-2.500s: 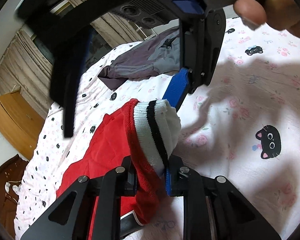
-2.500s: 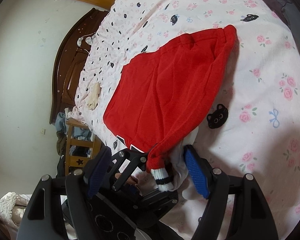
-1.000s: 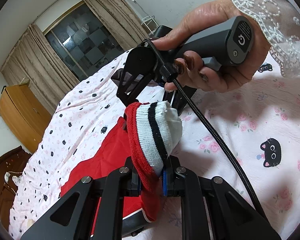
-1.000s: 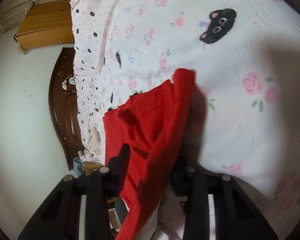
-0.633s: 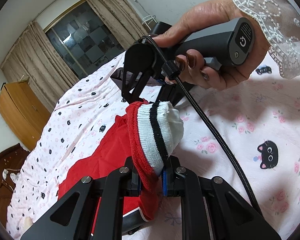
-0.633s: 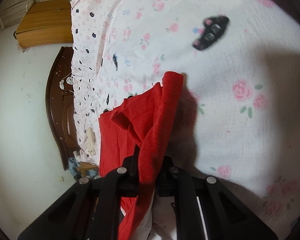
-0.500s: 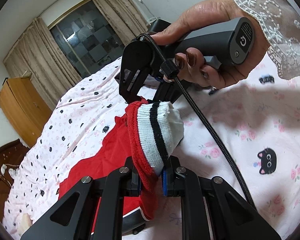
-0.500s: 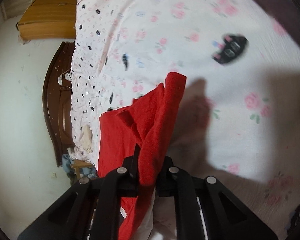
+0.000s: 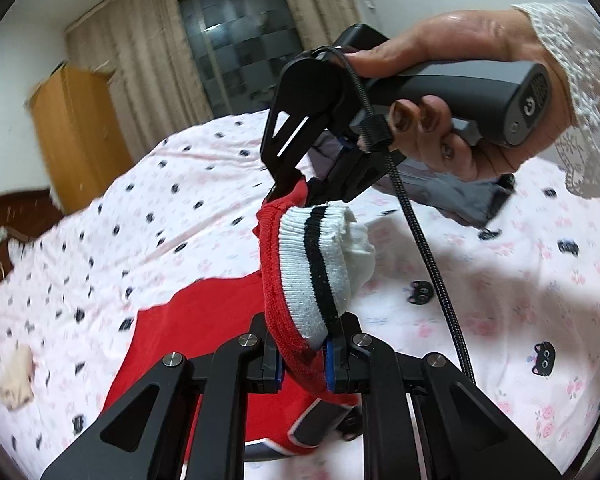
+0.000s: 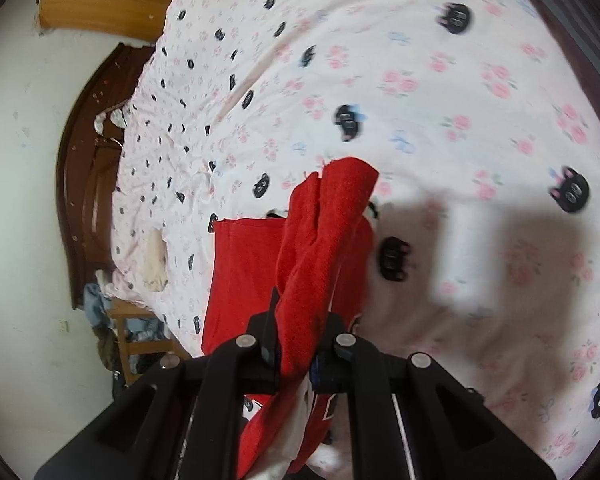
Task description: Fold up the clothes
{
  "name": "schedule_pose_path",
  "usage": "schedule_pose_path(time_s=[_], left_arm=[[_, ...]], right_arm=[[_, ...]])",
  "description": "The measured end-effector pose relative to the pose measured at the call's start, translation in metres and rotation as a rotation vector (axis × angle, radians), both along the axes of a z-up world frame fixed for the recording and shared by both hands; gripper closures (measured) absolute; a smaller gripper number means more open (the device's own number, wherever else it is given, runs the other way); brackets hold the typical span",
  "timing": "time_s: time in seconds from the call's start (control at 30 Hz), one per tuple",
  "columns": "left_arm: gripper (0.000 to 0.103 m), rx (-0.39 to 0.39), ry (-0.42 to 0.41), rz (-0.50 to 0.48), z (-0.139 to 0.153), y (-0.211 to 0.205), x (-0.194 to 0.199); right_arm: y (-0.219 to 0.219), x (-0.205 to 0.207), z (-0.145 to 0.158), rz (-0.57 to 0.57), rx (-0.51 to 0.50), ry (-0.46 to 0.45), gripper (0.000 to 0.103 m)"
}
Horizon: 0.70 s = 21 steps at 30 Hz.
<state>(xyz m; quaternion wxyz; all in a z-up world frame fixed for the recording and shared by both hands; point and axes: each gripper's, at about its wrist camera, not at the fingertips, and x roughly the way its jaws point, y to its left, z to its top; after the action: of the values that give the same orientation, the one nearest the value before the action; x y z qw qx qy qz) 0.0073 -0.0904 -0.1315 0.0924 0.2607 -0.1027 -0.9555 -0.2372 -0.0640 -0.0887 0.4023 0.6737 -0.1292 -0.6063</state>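
Red sweater (image 9: 204, 320) hung lifted above the bed (image 9: 520, 280); left gripper (image 9: 302, 364) clamped its striped cuff (image 9: 316, 264), right gripper (image 10: 294, 354) clamped its red sleeve (image 10: 320, 248).

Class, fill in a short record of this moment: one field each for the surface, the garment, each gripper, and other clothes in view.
surface: bed sheet, pink with cats and flowers
garment: red sweater, striped cuff
left gripper: shut on the sleeve at the striped cuff
right gripper: shut on a red fold of the sweater
sweater position: partly lifted, the rest lying on the sheet
other clothes: grey garment farther off
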Motion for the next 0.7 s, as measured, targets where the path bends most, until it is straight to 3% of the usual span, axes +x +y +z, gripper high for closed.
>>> schedule_pose_path(time_s=[0.33,0.7], left_arm=[[0.091,0.129,0.015,0.124,-0.003,-0.064,0.018],[0.09,0.222,-0.03,0.241,-0.026,-0.121,0.035]], right_arm=[[-0.077,0.024,0.017,0.079,0.038,0.03,0.094],[-0.157,0.053,0.001,0.152,0.104,0.041,0.094]])
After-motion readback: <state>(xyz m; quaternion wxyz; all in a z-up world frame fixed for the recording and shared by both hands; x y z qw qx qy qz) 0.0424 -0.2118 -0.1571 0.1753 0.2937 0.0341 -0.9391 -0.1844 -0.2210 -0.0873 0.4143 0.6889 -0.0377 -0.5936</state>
